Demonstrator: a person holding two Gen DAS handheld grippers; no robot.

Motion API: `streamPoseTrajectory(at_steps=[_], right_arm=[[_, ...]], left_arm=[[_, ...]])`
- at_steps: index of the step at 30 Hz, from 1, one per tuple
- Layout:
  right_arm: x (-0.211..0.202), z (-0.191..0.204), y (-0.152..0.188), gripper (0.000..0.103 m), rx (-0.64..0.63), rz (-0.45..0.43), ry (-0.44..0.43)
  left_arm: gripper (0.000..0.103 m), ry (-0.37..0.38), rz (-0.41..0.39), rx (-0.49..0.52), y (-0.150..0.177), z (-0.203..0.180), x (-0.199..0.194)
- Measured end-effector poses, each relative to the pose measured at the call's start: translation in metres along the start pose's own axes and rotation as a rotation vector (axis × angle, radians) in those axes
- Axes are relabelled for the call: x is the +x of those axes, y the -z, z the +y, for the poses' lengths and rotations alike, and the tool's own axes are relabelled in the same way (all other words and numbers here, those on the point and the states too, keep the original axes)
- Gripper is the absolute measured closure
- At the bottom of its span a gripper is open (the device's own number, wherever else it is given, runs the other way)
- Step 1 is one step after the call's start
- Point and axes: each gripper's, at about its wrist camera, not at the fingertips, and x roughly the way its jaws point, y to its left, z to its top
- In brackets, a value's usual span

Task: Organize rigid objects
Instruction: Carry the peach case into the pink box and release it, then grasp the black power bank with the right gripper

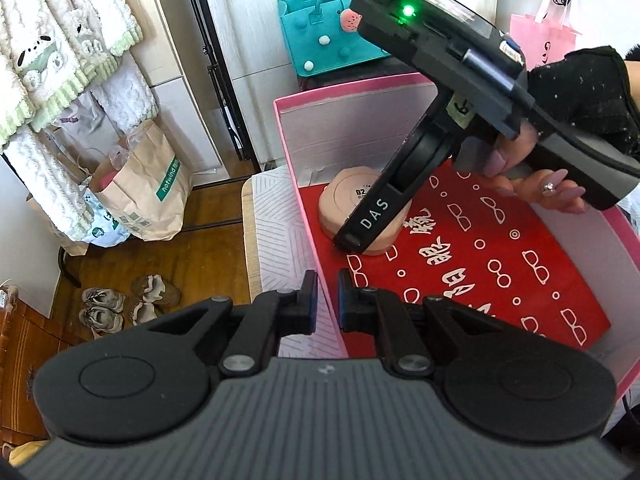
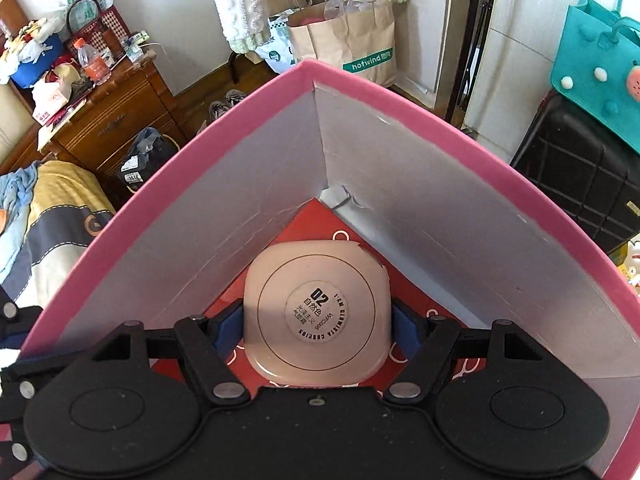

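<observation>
A pink box [image 1: 294, 160] with grey inner walls and a red patterned floor [image 1: 500, 264] stands on a white striped surface. My left gripper [image 1: 327, 302] is shut on the box's near-left wall, which passes between its blue pads. A peach square compact [image 2: 316, 312] with a round black-print label lies in the box's far corner [image 2: 320, 184]. My right gripper [image 2: 316, 332] is shut on it, one pad against each side. From the left wrist the right gripper [image 1: 358, 234] reaches down into the box over the compact [image 1: 344, 196], held by a hand in a black sleeve.
A teal felt bag [image 1: 320, 36] on a black suitcase [image 2: 580, 176] stands behind the box, with a pink bag [image 1: 540, 36] to its right. On the wooden floor to the left are a paper bag [image 1: 148, 196] and shoes [image 1: 120, 304]. A cluttered wooden dresser [image 2: 104, 120] stands further left.
</observation>
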Motion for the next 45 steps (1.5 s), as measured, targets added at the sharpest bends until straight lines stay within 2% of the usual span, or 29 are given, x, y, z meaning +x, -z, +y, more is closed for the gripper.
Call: streamPoseTrajectory(at_steps=[3, 6, 8, 11, 13, 20, 25, 28, 30, 33, 36, 38, 40, 45], right_arm=[[0.007, 0.001, 0.001, 0.023, -0.013, 0.003, 0.010], [0.002, 0.008, -0.001, 0.023, -0.090, 0.015, 0.034], [-0.015, 0.004, 0.000, 0.022, -0.055, -0.032, 0.022], [-0.050, -0.004, 0.006, 0.020, -0.006, -0.095, -0.056], [-0.076, -0.007, 0.016, 0.019, 0.000, -0.154, -0.054], [-0.151, -0.032, 0.095, 0.020, 0.005, -0.326, -0.031], [-0.183, -0.036, 0.157, 0.019, 0.039, -0.427, 0.056], [-0.201, -0.042, 0.198, 0.010, 0.075, -0.523, 0.109], [-0.203, -0.044, 0.222, 0.010, 0.073, -0.564, 0.162], [-0.198, -0.054, 0.252, 0.010, 0.152, -0.539, 0.267], [-0.187, -0.069, 0.274, 0.011, 0.238, -0.461, 0.229], [-0.182, -0.076, 0.285, 0.011, 0.280, -0.443, 0.185], [-0.179, -0.079, 0.297, 0.011, 0.274, -0.452, 0.181], [-0.165, -0.080, 0.298, 0.007, 0.284, -0.508, 0.185]], left_arm=[[0.094, 0.001, -0.001, 0.001, 0.000, 0.000, 0.000], [0.094, 0.002, 0.001, -0.005, 0.000, 0.000, 0.000], [0.094, 0.004, 0.000, -0.008, 0.000, 0.001, 0.000], [0.094, 0.009, 0.000, -0.011, 0.002, 0.003, 0.000], [0.093, 0.011, 0.001, -0.010, 0.001, 0.003, 0.000], [0.092, 0.048, -0.008, -0.022, 0.005, 0.009, 0.000], [0.092, 0.032, 0.000, -0.011, 0.007, 0.003, -0.001], [0.092, 0.028, 0.002, -0.012, 0.009, 0.001, -0.003], [0.092, 0.030, 0.001, -0.021, 0.010, 0.002, -0.005], [0.092, 0.048, -0.007, -0.049, 0.013, 0.006, -0.008], [0.092, 0.043, -0.012, -0.052, 0.014, 0.005, -0.008], [0.092, 0.030, -0.011, -0.044, 0.013, 0.001, -0.008], [0.092, 0.023, -0.010, -0.046, 0.012, 0.000, -0.008], [0.092, 0.031, -0.005, -0.065, 0.013, 0.003, -0.009]])
